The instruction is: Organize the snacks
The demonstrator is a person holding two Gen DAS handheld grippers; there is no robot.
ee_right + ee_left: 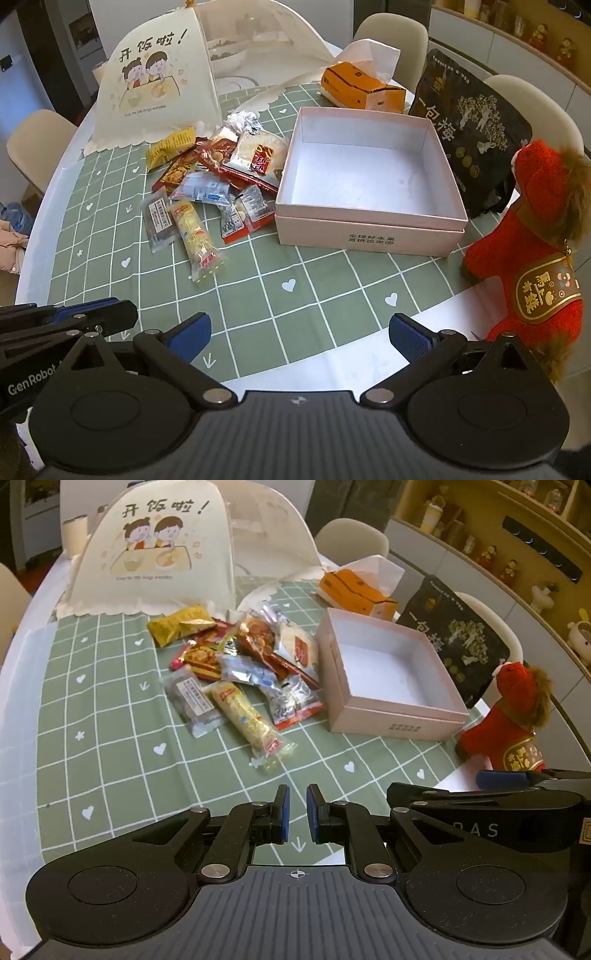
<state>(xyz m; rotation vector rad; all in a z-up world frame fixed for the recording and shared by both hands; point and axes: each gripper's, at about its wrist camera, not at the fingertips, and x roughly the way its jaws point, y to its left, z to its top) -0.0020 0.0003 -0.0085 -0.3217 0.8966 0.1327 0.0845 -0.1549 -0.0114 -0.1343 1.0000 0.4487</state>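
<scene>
Pink box (369,225) flanked by snacks (207,184) and plush (532,258); left jaws clenched, right released.

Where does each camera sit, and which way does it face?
Left wrist: on the left gripper, jaws shut, looking down across the table; the right gripper shows alongside.
Right wrist: on the right gripper, jaws open, facing likewise; the left gripper's tip intrudes.
Shared: snack pile, empty pink box, red plush toy.
</scene>
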